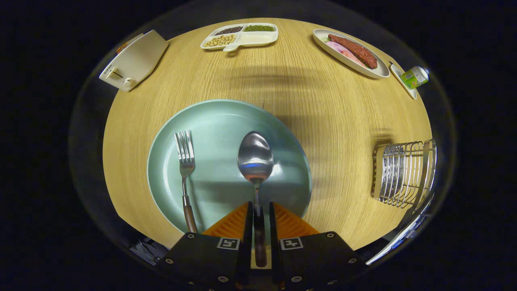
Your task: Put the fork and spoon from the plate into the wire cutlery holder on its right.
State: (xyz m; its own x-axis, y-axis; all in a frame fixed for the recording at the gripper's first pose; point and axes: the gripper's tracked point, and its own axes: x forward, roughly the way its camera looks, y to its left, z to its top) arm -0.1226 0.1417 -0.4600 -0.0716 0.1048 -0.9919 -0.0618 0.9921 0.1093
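A pale green plate (218,117) lies on the round wooden table just ahead of my fingers. On its left part lies a fork (185,161), tines pointing away, with a dark wooden handle. My gripper (258,214) is shut on the spoon (255,157). The spoon's dark handle runs back between both fingers and its bowl sticks out forward over the plate's middle. Whether the bowl touches the plate I cannot tell. The wire cutlery holder (404,173) stands on the table to the right of the plate, its open top tilted toward me.
At the table's far side stand a white toaster-like appliance (133,60), a divided white tray of beans (240,36), an oval dish of sausage (351,52) and a small green bottle (415,76) on a saucer. Bare wood lies between the plate and the holder.
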